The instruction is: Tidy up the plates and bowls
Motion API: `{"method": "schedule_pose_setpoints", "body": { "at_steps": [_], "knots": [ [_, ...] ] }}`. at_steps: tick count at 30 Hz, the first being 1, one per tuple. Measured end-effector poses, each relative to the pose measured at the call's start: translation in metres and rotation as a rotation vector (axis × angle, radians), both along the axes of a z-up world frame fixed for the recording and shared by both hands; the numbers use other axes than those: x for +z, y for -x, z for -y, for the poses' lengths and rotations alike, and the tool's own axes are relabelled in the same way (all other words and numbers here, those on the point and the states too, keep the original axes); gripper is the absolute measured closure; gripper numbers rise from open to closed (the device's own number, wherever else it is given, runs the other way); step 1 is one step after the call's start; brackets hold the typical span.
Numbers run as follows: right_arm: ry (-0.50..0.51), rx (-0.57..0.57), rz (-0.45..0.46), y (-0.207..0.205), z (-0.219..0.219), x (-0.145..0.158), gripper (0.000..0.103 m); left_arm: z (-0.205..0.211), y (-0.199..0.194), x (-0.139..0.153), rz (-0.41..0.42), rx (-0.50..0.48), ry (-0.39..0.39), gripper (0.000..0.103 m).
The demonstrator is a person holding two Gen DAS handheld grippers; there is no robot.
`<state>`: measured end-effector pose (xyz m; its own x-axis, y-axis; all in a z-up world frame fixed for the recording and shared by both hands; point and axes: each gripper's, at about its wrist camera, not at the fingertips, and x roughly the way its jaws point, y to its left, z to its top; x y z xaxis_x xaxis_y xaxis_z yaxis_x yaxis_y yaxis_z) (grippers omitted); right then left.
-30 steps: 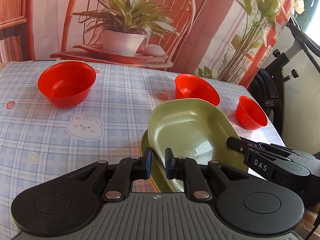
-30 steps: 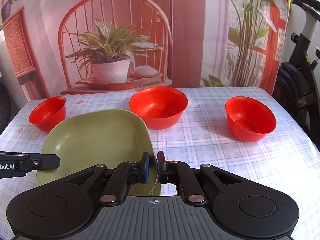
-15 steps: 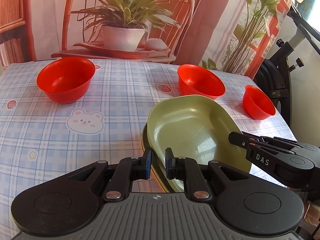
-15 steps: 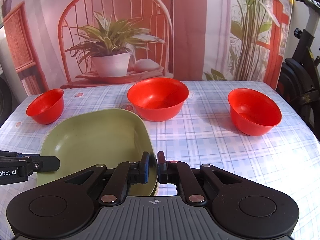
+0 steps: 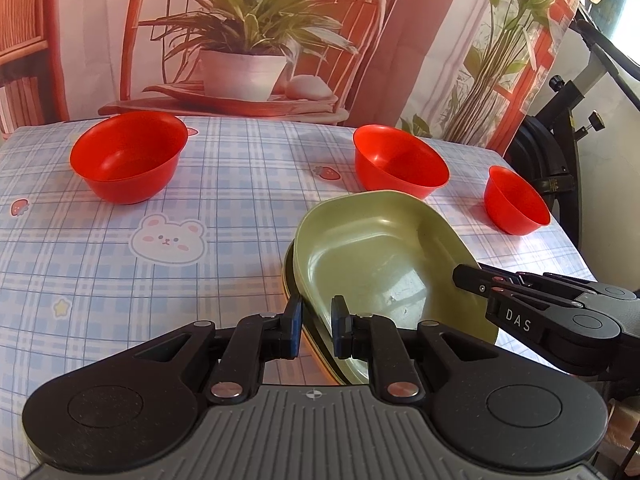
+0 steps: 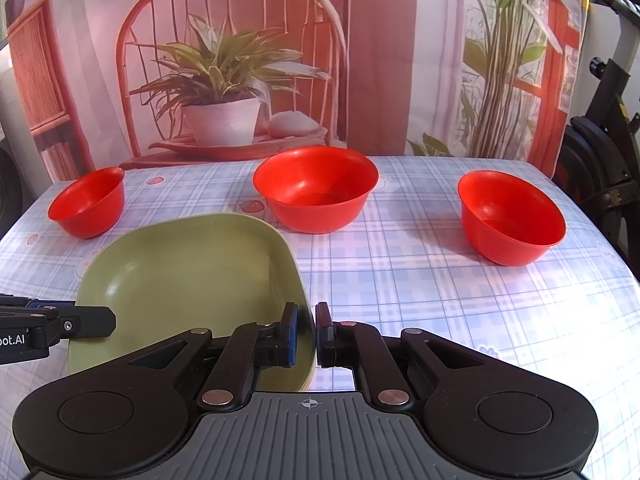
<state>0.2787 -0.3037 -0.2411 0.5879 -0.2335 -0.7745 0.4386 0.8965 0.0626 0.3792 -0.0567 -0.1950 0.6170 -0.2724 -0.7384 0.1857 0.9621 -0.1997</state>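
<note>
A: What did the tabletop (image 5: 240, 208) look like?

B: It was covered by a pale blue checked cloth printed with a bear face (image 5: 168, 237), strawberries and a small star. Behind it hung a backdrop (image 6: 224, 60) picturing a red chair and a potted plant, and a black exercise bike (image 6: 600, 148) stood off the right edge.

A: And the dishes?

B: Three red bowls stood well apart along the far side: the left bowl (image 5: 128, 157), the middle bowl (image 6: 316, 189) and the right bowl (image 6: 510, 216). Nearer the cameras sat the green plate (image 5: 384, 264), deep and square with rounded corners. It lay on top of another plate whose dark and orange edge (image 5: 294, 300) showed just under its left rim, slightly offset from it.

A: How were the grippers placed?

B: The left gripper (image 5: 316, 326) had its jaws nearly closed around the left rim of the green plate and the edge beneath it, though whether the pads pressed on it could not be told. The right gripper (image 6: 306, 334) was clamped on the opposite rim of the green plate, one finger inside the rim and one outside.

A: Was the plate lifted?

B: That could not be told from either view.
</note>
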Motion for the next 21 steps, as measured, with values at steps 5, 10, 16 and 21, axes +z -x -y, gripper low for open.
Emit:
{"method": "schedule_pose_setpoints", "body": {
  "at_steps": [5,10,16,21],
  "knots": [
    [0.007,-0.006,-0.008,-0.0002,0.0002,-0.0004,0.098,-0.0019,0.0027,0.0032,0.019,0.004,-0.005,0.087],
    [0.007,-0.004,-0.013,0.0007,-0.0007,0.0002,0.098,-0.0041,0.0008,-0.0007,0.003,0.027,-0.002,0.087],
    [-0.001,-0.012,0.006,0.0076,0.0009,0.0069,0.097,-0.0058,0.0010,-0.0016,-0.004,0.039,0.020,0.087],
    [-0.002,-0.009,0.001,0.0078,0.0002,0.0061,0.100,-0.0065,0.0018,-0.0030,-0.014,0.047,0.023,0.087]
  ]
}}
